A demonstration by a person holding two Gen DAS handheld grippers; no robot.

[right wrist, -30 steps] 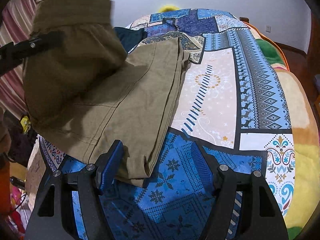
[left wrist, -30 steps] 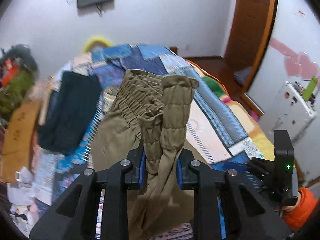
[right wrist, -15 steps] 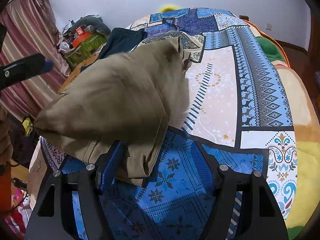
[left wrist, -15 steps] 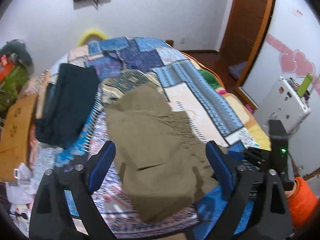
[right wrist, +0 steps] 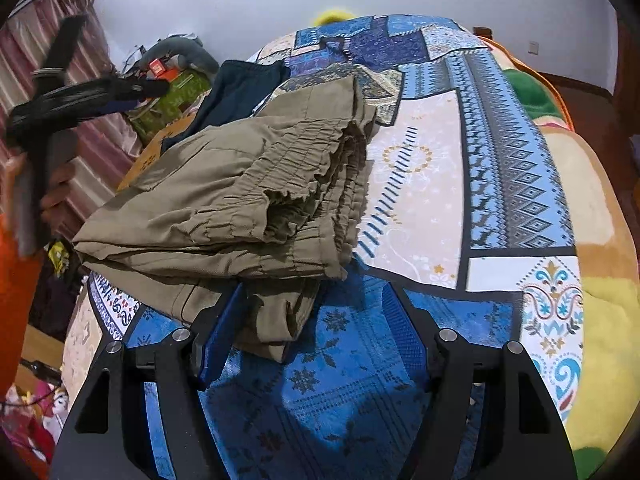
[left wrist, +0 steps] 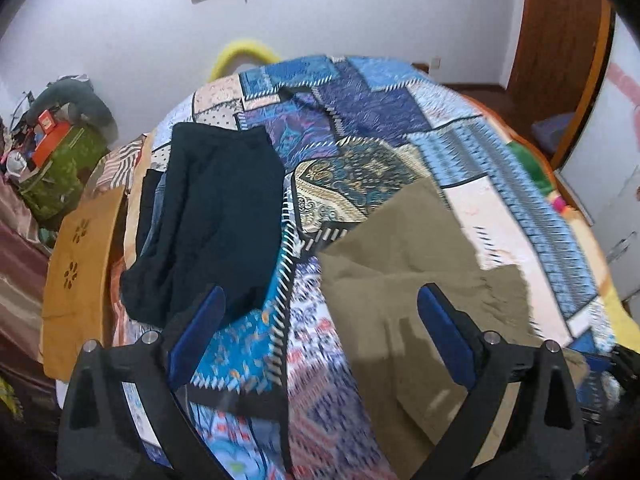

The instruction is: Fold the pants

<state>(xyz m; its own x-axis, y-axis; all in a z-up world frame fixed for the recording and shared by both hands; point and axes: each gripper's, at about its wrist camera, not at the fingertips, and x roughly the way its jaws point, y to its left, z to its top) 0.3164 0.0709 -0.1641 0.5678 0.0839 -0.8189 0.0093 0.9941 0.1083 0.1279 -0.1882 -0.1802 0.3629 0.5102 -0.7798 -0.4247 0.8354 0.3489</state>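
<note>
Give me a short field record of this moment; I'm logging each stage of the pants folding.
task item: olive pants, folded into a stack on the patchwork bedspread
waistband: gathered elastic edge on top, facing the right wrist camera
left gripper: open, jaws have just been opening, nothing between them, off to the left of the pants
right gripper: open, low at the near corner of the pants, pads not pressing the cloth
other clothing: dark garment lying beside the pants, apart from them
fold state: pants released, lying doubled over

Both wrist cams downward (shared bedspread [left wrist: 304,320]).
</note>
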